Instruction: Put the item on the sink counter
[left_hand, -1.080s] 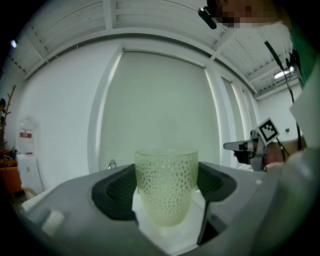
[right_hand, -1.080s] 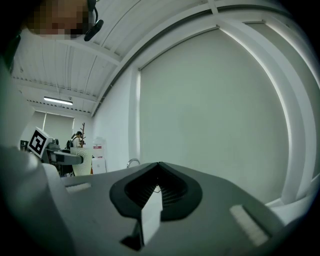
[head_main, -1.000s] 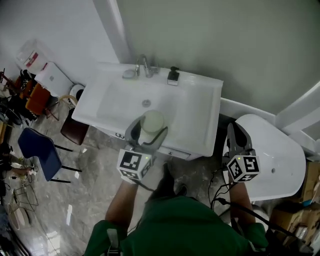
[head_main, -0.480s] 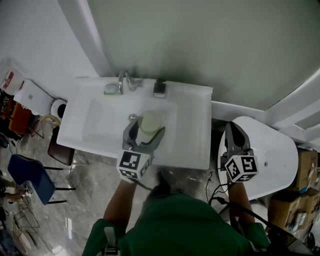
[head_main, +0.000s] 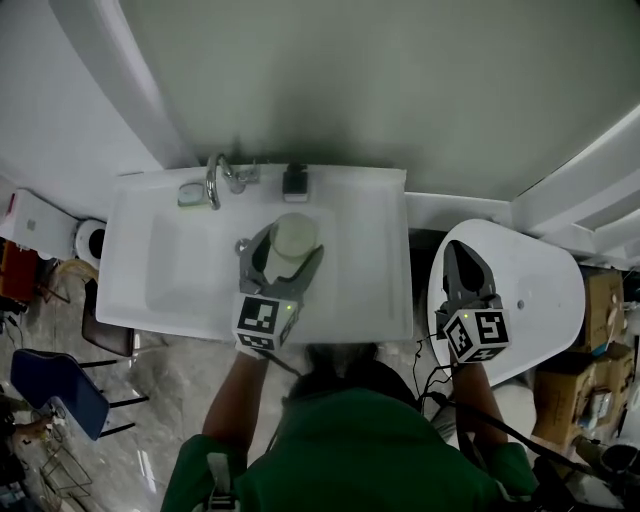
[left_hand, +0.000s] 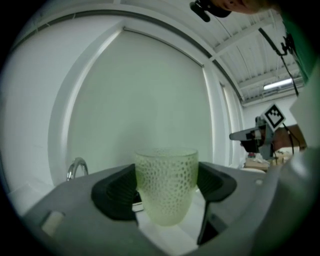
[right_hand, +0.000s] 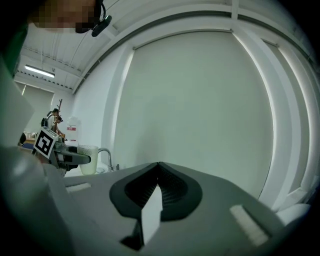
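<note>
A pale green cup (head_main: 293, 238) with a dimpled wall stands upright between the jaws of my left gripper (head_main: 288, 250), which is shut on it. The cup hangs over the basin of the white sink counter (head_main: 385, 250), near its middle. In the left gripper view the cup (left_hand: 166, 185) fills the gap between the two dark pads of the left gripper (left_hand: 166, 194). My right gripper (head_main: 462, 252) is held to the right of the sink, above a white oval fixture (head_main: 535, 290), its jaws pressed together with nothing between them. The right gripper view shows the right gripper (right_hand: 159, 167) and, far left, the cup (right_hand: 88, 159).
At the sink's back edge are a chrome faucet (head_main: 215, 180), a greenish soap dish (head_main: 190, 194) and a black dispenser (head_main: 294, 181). A blue chair (head_main: 45, 385) stands on the floor at the left. Cardboard boxes (head_main: 605, 300) sit at the right. A wall rises behind the sink.
The sink has come closer under me. My left gripper with the cup has gone from the sink's front edge to over the basin. The right gripper stays beside the sink.
</note>
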